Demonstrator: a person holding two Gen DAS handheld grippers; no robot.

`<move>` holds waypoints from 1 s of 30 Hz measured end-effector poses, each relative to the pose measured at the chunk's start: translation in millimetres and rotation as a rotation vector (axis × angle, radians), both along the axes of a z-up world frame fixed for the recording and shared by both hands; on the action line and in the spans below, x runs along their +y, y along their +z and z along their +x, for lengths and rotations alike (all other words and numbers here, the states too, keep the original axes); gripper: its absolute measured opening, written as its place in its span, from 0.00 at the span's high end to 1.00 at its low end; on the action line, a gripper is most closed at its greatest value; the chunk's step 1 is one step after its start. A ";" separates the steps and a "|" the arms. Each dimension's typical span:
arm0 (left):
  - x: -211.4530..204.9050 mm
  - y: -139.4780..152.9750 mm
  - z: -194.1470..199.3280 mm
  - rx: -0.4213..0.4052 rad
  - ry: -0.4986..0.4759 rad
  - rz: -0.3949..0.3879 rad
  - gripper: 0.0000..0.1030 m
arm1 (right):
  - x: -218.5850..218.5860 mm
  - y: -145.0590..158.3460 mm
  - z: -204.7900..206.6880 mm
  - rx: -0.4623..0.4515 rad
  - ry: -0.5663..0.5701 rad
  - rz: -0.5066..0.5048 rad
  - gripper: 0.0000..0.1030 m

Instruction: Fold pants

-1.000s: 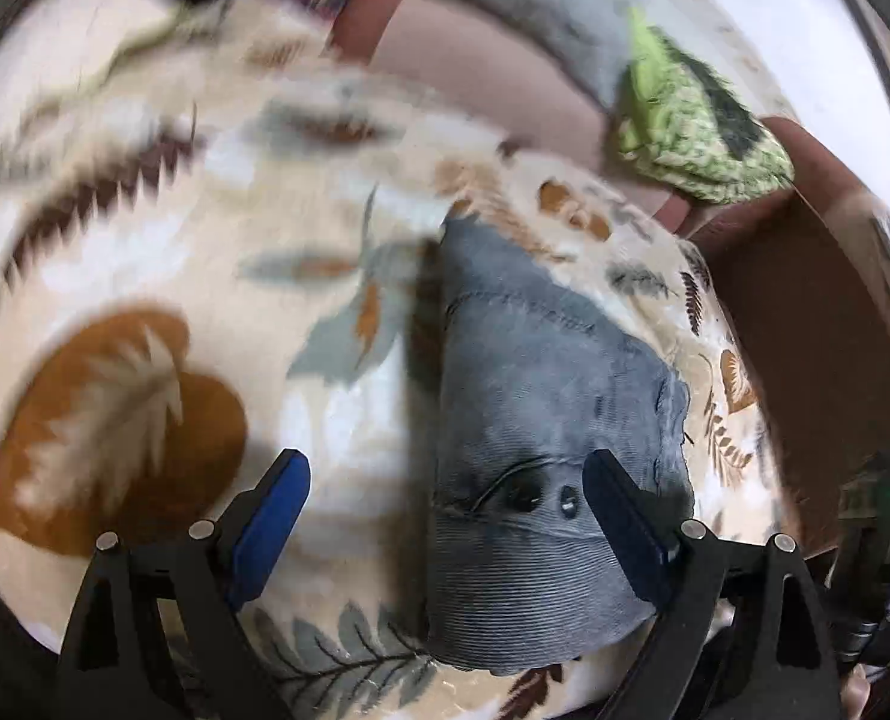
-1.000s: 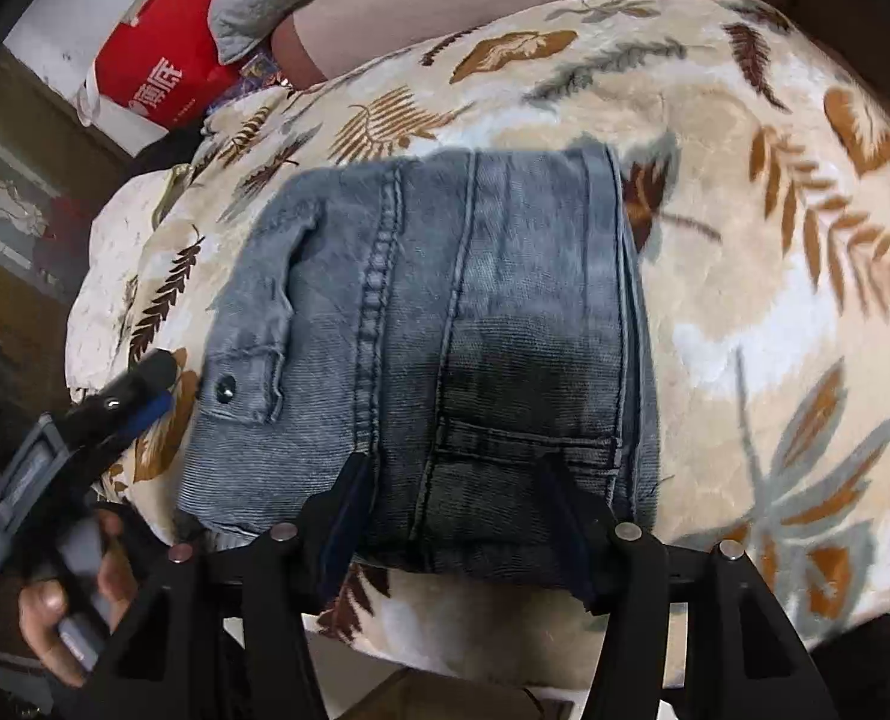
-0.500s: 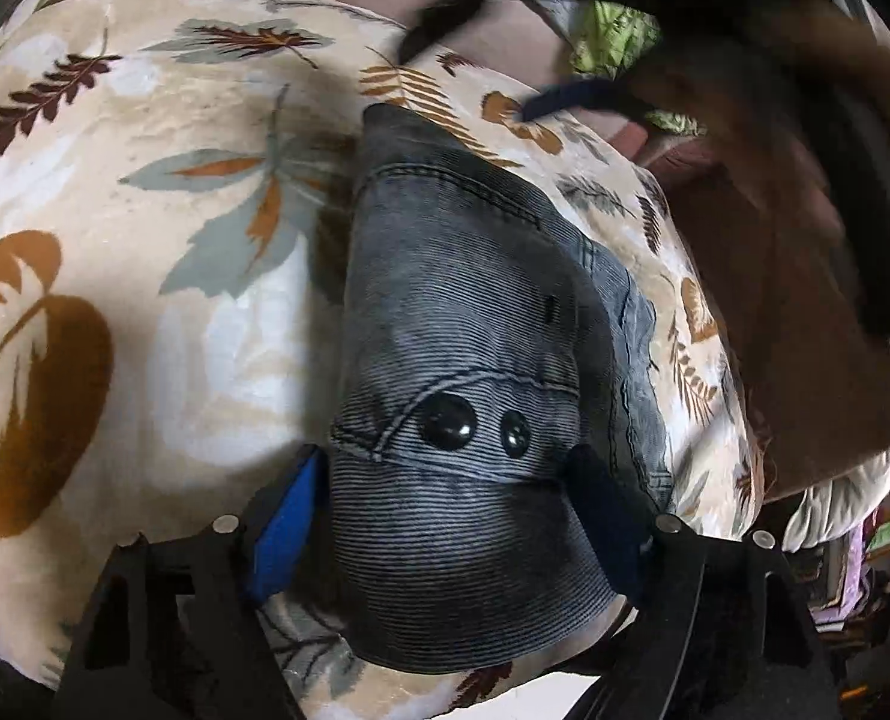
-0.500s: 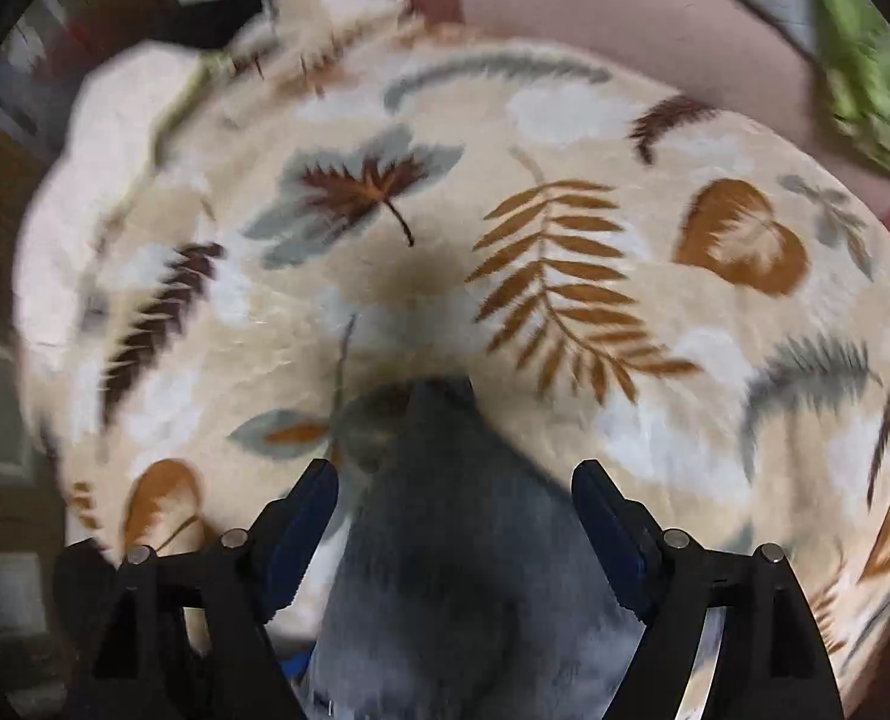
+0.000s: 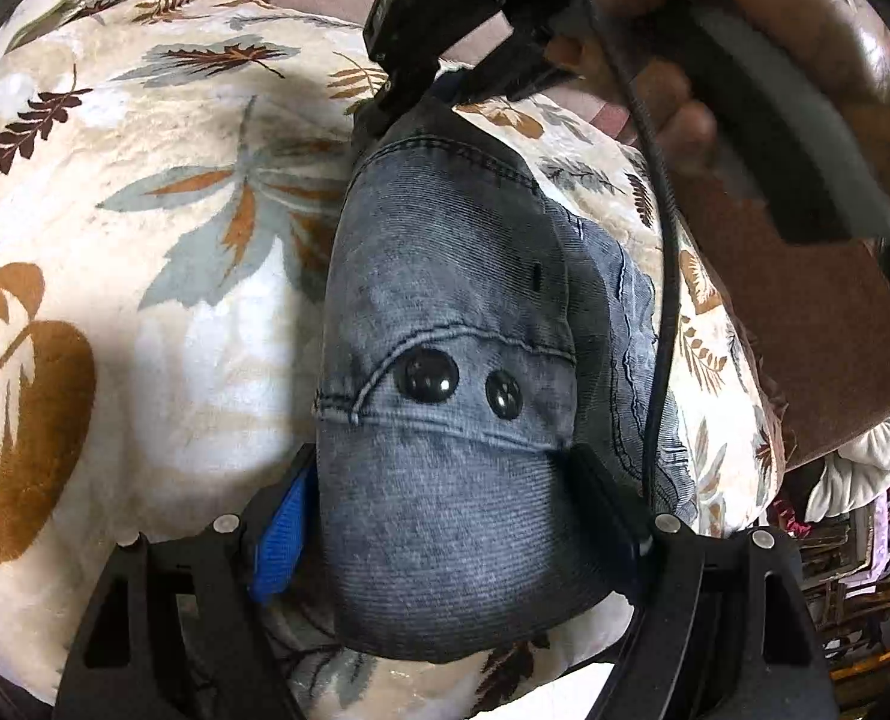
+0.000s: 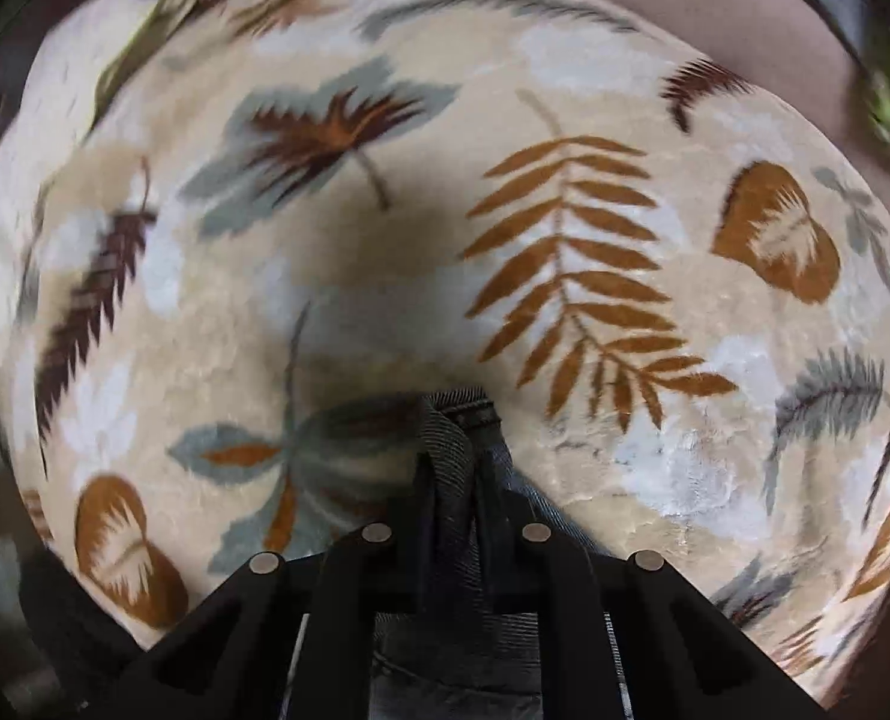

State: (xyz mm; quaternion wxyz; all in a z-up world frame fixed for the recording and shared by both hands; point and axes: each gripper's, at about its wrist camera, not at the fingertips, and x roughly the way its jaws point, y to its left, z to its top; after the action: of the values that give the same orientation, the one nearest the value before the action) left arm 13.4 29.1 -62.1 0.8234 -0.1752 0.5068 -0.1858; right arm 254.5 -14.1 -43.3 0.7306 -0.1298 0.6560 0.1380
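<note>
Jaws spread wide on the left gripper [image 5: 445,516], with the folded pants [image 5: 445,276] bulging up between them. Blue pad [image 5: 276,534] just beside the left side of the bundle, dark pad close against the right side; cannot tell whether either really presses the cloth. Closest to that camera, a rounded fold of grey-blue denim, then a curved stitched seam with two dark round buttons [image 5: 426,376] side by side just beyond it. Farther on, more denim layers stepped out to the right, narrowing toward a stitched edge at the far end.

Seen from the right wrist, jaws drawn nearly together on the right gripper [image 6: 454,480], pinching a bunched ridge of the pants [image 6: 445,444] that stands up between them. More denim underneath, running back out of sight below the frame.

From the left wrist, same right gripper [image 5: 420,102] at the far end of the bundle, its tip down on the denim edge, held by a hand [image 5: 745,48] at upper right. Thin black cable [image 5: 667,300] hanging from it, crossing the right side of the pants.

Under everything, a plush cream blanket [image 5: 174,300] printed with brown, tan and grey leaves, also filling most of the right wrist view [image 6: 384,300], blurred toward its edges.
</note>
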 end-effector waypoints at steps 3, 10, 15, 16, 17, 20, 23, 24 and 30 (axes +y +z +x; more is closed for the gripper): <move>-3.5 0.4 -1.4 -0.014 -0.004 0.016 0.21 | -8.0 2.7 -5.5 -0.117 -0.045 -0.032 0.83; 3.6 2.5 -5.8 -0.004 0.012 -0.014 0.21 | -54.1 53.5 -41.8 -0.235 -0.128 0.093 0.78; 16.7 13.3 -14.6 -0.026 0.039 -0.008 0.21 | -102.6 48.9 -87.2 -0.204 -0.197 0.226 0.78; 18.7 15.2 -15.9 -0.030 0.046 -0.003 0.21 | -119.5 35.5 -94.6 -0.187 -0.238 0.241 0.77; 20.2 16.8 -16.7 -0.031 0.050 -0.003 0.21 | -130.5 18.0 -98.9 -0.150 -0.258 0.232 0.77; 23.2 22.9 -17.0 -0.029 0.069 0.011 0.21 | -145.9 -9.4 -110.5 -0.093 -0.233 0.264 0.77; 29.2 30.1 -21.1 -0.040 0.103 0.030 0.21 | -150.3 17.1 -124.4 -0.151 -0.234 0.309 0.75; 30.3 31.8 -22.2 -0.040 0.111 0.036 0.21 | -151.3 24.6 -131.1 -0.176 -0.229 0.306 0.74; 33.9 32.1 -27.8 -0.033 0.153 0.094 0.21 | -161.6 29.6 -191.2 -0.262 -0.227 0.348 0.45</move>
State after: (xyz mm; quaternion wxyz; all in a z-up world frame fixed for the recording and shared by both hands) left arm -14.4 63.0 -29.9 0.8508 -0.1712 0.4863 -0.1013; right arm 63.3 -175.8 -13.7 0.8316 0.0555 0.5324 0.1480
